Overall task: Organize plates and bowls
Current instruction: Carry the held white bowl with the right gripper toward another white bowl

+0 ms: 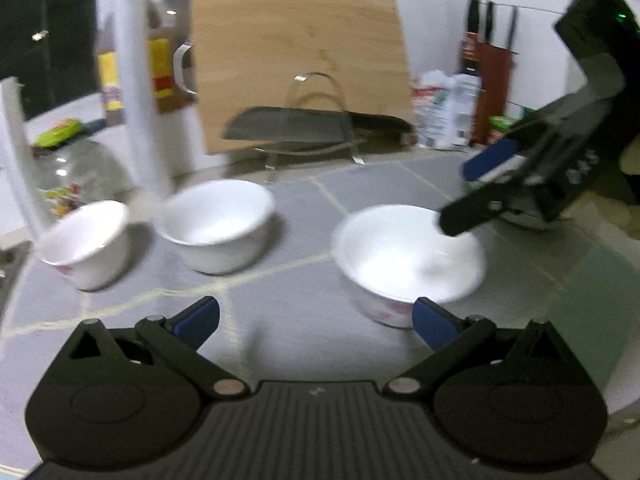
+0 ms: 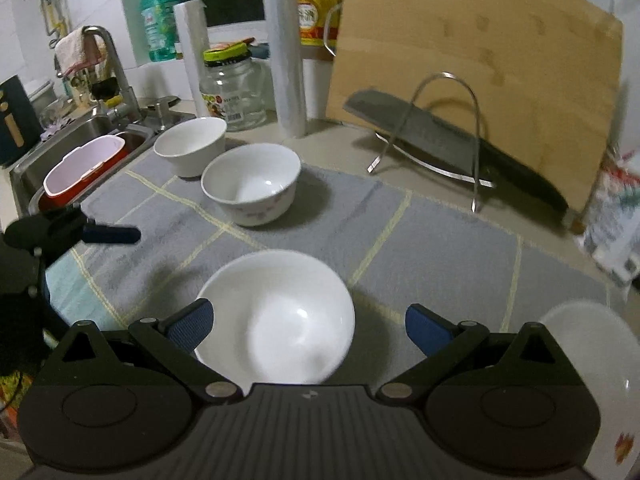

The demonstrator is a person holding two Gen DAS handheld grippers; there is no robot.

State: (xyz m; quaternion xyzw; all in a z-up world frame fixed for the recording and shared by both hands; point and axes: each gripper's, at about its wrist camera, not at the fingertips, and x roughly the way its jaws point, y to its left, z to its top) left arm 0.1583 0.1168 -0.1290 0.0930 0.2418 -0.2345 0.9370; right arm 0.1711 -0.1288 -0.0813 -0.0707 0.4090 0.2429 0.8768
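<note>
Three white bowls stand on a grey mat (image 1: 280, 280): a left bowl (image 1: 84, 244), a middle bowl (image 1: 218, 224) and a right bowl (image 1: 408, 256). My left gripper (image 1: 316, 320) is open above the mat, with nothing between its fingers; the right bowl sits just beyond its right fingertip. My right gripper (image 1: 468, 192) hovers at that bowl's far rim. In the right wrist view my right gripper (image 2: 308, 324) is open over the near bowl (image 2: 276, 320), its pads not pressing on it. The floral bowl (image 2: 252, 184), the far bowl (image 2: 190, 146) and my left gripper (image 2: 116, 234) also show there.
A fourth bowl (image 2: 592, 360) sits at the lower right. Behind the mat a wooden board (image 2: 472, 68) leans on the wall, with a wire stand (image 2: 440, 128) holding a dark cleaver (image 2: 432, 136). A jar (image 2: 234, 88), rolls and bottles stand at the back; a sink (image 2: 80, 140) lies to the left.
</note>
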